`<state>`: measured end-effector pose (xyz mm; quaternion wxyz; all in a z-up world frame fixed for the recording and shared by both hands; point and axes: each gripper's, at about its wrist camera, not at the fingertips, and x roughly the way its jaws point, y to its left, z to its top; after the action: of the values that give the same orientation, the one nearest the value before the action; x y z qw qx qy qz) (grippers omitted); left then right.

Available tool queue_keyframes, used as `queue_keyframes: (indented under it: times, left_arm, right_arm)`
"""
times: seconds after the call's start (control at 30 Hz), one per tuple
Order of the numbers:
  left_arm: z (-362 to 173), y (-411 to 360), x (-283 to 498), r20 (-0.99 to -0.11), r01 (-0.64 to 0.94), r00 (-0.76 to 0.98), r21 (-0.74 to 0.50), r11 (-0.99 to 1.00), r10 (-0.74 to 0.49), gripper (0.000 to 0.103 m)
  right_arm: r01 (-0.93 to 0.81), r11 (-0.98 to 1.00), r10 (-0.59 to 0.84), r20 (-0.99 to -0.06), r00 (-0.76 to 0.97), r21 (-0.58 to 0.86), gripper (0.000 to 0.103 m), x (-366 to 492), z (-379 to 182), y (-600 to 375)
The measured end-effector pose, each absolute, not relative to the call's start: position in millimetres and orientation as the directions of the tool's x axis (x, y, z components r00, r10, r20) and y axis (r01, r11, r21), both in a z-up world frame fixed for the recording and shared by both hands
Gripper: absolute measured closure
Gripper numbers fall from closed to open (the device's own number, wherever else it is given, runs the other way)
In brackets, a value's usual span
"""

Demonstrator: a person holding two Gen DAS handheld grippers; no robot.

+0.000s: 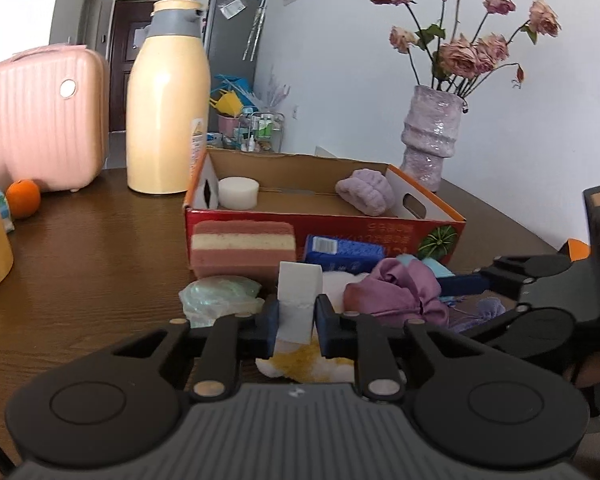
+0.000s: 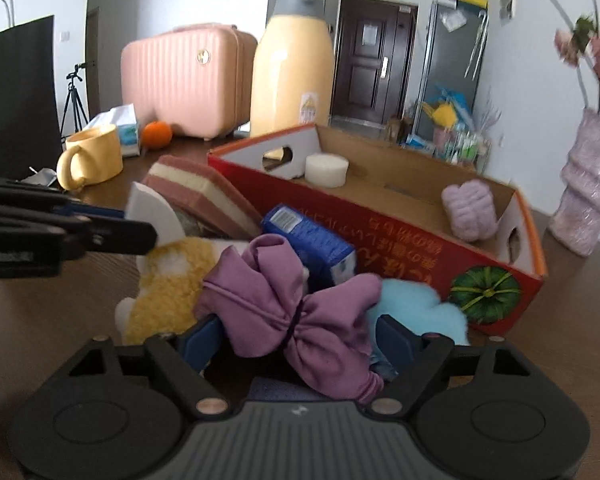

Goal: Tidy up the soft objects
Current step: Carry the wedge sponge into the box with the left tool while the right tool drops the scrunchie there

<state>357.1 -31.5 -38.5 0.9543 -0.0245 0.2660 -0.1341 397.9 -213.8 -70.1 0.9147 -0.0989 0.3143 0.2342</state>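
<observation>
- Left gripper [image 1: 296, 316] clenched on white foam block [image 1: 298, 300].
- Right gripper [image 2: 296, 336] released; jaws straddle purple bow [image 2: 288, 308], pads not pressing.
- Both near red box [image 2: 380, 236].

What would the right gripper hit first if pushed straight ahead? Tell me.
The right gripper already straddles the mauve satin fabric bow, so it meets that first. Beyond the bow probably lies the blue foil-wrapped packet, though depth is unclear.

White foam block [image 1: 298, 300] upright before the red cardboard box [image 1: 340, 236], purple satin scrunchie [image 2: 296, 312] crumpled near it, white round sponge [image 1: 238, 193] and lilac fluffy band [image 1: 366, 192] inside it
</observation>
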Motion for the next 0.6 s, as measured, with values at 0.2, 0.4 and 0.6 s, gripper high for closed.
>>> queue_keyframes:
  times: [0.2,0.4,0.6]
  left_arm:
    - [-37.0,-23.8,354.3,-0.5,0.223,0.829,-0.116,0.968,-0.251,0.084]
    - [-24.9,-16.7,332.8,-0.463,0.216,0.852,-0.114,0.97,-0.245,0.084]
    - [-1.8,-12.9,294.1,-0.404,0.215,0.883,-0.101,0.971,-0.238,0.084]
  right_arm:
    - [-0.493,0.87,0.368,-0.637,0.677,-0.022,0.055,398.3,-75.7,-210.3]
    - [-0.469,0.88,0.342,-0.581,0.739,-0.078,0.071,370.9,-55.3,-212.0]
    - [-0.42,0.902,0.326,-0.483,0.813,-0.098,0.077,328.2,-16.5,-225.3]
